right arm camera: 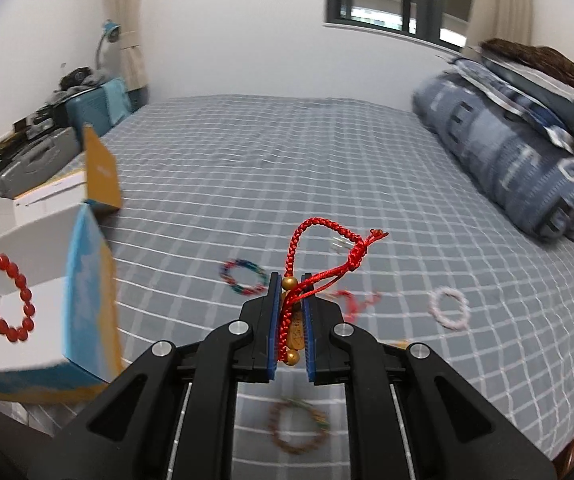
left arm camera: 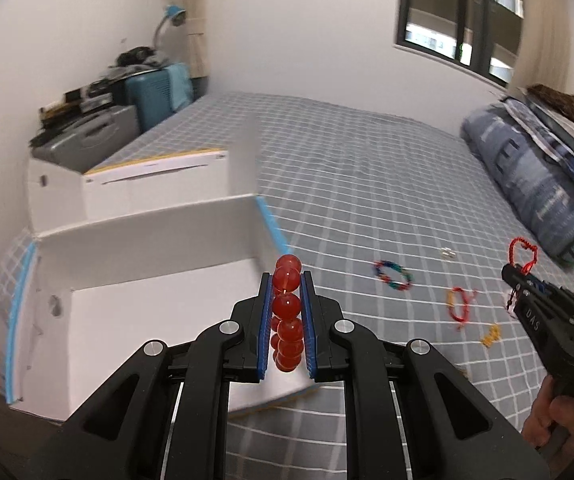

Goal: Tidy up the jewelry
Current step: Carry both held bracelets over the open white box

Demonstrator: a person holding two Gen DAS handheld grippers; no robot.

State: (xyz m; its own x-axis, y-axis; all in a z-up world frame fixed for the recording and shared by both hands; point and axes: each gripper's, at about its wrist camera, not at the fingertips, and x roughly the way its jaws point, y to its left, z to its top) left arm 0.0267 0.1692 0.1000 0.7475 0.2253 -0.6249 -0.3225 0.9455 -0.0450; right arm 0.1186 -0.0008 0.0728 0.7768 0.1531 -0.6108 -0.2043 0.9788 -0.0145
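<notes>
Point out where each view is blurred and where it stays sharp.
Left wrist view: the white box and window smear with motion; the red bead bracelet in the left gripper stays sharp. Right wrist view: bed edges smear; the red cord bracelet stays crisp.

reds, blues and a grey check

the bedsheet [right arm camera: 327, 184] is grey-blue, crossed by a white grid; the folded quilt [right arm camera: 515, 168] is darker blue with pale grey blocks. the bead bracelet [left arm camera: 287, 312] is translucent red-orange, and the braided cord bracelet [right arm camera: 307, 276] is bright red with gold beads. both the left gripper [left arm camera: 287, 280] and the right gripper [right arm camera: 292, 280] are black with blue pads. the open box [right arm camera: 83, 292] is white inside, sky blue outside with an orange-yellow base and flap. on the sheet lie a multicoloured bracelet [right arm camera: 243, 277] in red, blue and green, a pale pink one [right arm camera: 449, 307], and a brownish one [right arm camera: 299, 426]. the lamp [left arm camera: 175, 16] has a light blue shade.
</notes>
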